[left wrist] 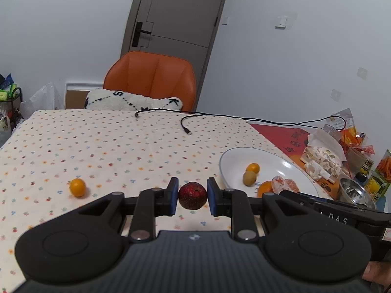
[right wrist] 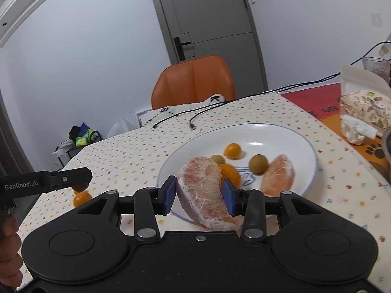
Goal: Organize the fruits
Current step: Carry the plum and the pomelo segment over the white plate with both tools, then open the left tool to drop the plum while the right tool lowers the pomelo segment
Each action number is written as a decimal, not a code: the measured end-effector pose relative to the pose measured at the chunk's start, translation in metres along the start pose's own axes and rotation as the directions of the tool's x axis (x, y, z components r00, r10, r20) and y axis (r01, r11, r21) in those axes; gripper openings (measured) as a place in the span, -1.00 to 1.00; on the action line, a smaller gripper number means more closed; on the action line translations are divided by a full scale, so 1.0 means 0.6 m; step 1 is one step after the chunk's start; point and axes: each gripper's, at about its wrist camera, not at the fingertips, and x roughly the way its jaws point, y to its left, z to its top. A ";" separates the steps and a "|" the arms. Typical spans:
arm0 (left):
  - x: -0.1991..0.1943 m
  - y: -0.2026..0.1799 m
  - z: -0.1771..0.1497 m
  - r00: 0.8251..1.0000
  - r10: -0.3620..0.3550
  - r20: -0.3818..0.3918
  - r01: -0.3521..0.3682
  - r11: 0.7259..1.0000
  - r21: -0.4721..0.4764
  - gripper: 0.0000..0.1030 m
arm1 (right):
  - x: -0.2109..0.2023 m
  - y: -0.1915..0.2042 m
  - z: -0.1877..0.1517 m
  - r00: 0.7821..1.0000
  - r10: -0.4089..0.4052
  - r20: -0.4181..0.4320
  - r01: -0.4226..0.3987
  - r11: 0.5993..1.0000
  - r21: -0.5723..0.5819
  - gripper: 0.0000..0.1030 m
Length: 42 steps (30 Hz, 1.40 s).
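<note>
Left of the plate (left wrist: 288, 161) the tablecloth (left wrist: 110, 146) lies open, with one small orange fruit (left wrist: 77, 187) on it. Cables (left wrist: 185, 124) cross behind the plate; packets (left wrist: 325, 158), possibly touching its rim, crowd its right.

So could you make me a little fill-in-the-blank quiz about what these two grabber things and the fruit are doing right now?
1. The left gripper has its blue pads around a dark ____ fruit.
2. The right gripper is shut on a peeled ____ segment, held at the near rim of the white plate.
3. One small orange fruit lies off the plate on the dotted ____.
4. The chair behind the table is ____ in colour.

Missing words: red; citrus; tablecloth; orange
</note>
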 end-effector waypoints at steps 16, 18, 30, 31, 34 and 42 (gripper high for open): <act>0.041 -0.051 0.007 0.999 -0.049 -0.019 0.050 0.998 0.031 -0.55 | -0.001 -0.051 0.006 0.998 -0.057 0.030 0.055 0.997 0.060 -0.16; 0.046 -0.057 0.008 0.998 -0.054 -0.020 0.055 0.998 0.036 -0.55 | -0.004 -0.056 0.008 0.997 -0.055 0.048 0.052 0.997 0.062 -0.07; 0.068 -0.096 0.016 0.996 -0.090 -0.029 0.092 0.993 0.068 -0.55 | -0.025 -0.072 0.003 0.996 -0.061 0.059 0.056 0.995 0.079 0.02; 0.069 -0.100 0.017 0.995 -0.094 -0.030 0.096 0.993 0.070 -0.55 | -0.026 -0.072 0.002 0.997 -0.059 0.058 0.054 0.995 0.079 0.02; 0.073 -0.111 0.019 0.994 -0.106 -0.029 0.108 0.991 0.078 -0.55 | -0.029 -0.070 -0.001 0.997 -0.058 0.055 0.054 0.995 0.079 0.02; 0.075 -0.113 0.022 0.993 -0.107 -0.038 0.109 0.992 0.060 -0.30 | -0.036 -0.065 -0.003 0.997 -0.059 0.053 0.054 0.995 0.079 0.02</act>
